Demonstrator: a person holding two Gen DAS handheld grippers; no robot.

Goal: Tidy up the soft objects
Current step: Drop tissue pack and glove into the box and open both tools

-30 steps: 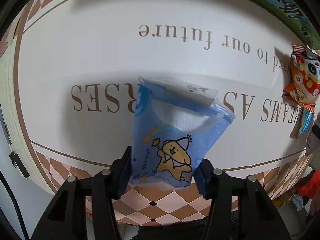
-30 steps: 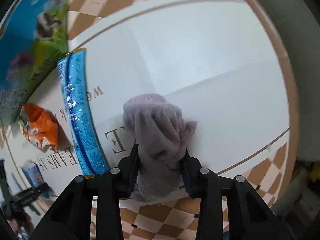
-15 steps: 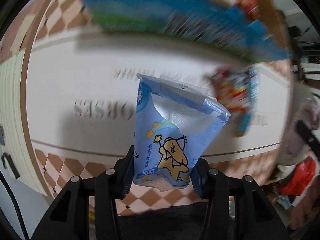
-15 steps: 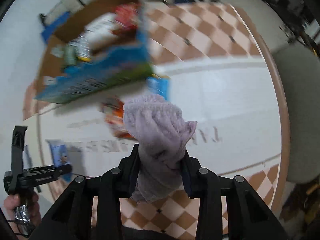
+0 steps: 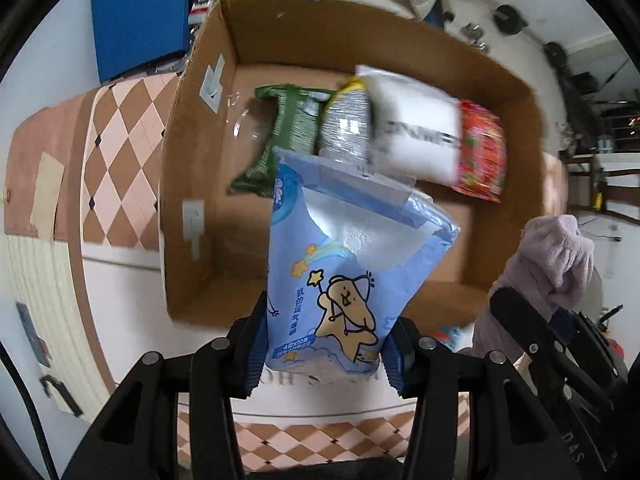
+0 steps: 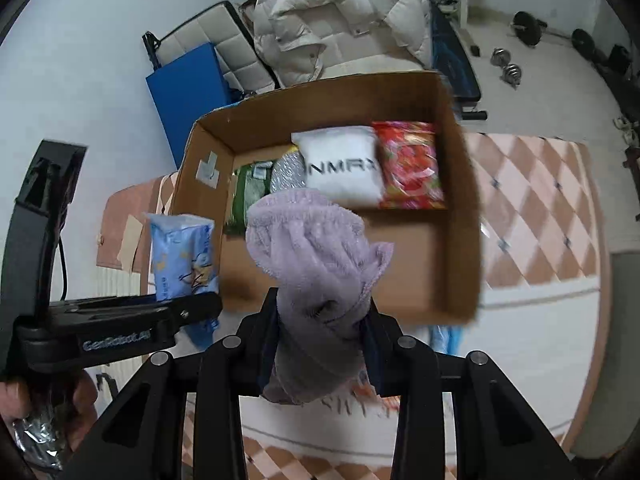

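Note:
My left gripper (image 5: 326, 354) is shut on a blue tissue pack (image 5: 348, 280) with a cartoon dog, held up in front of an open cardboard box (image 5: 188, 184). My right gripper (image 6: 322, 354) is shut on a lilac fluffy cloth (image 6: 316, 256), held in front of the same box (image 6: 464, 216). In the right wrist view the tissue pack (image 6: 184, 256) and the left gripper (image 6: 120, 328) are at the left. In the left wrist view the cloth (image 5: 548, 260) is at the right.
The box holds a green pack (image 6: 250, 192), a silver pack (image 6: 286, 174), a white pillow pack (image 6: 340, 164) and a red pack (image 6: 410, 164). It stands on a checkered table (image 6: 540, 208). Behind are a blue pad (image 6: 188, 92) and a white jacket (image 6: 332, 16).
Both grippers swung up from looking down at the tabletop to facing the open box, each still holding its object. The snack packs on the table have left the view.

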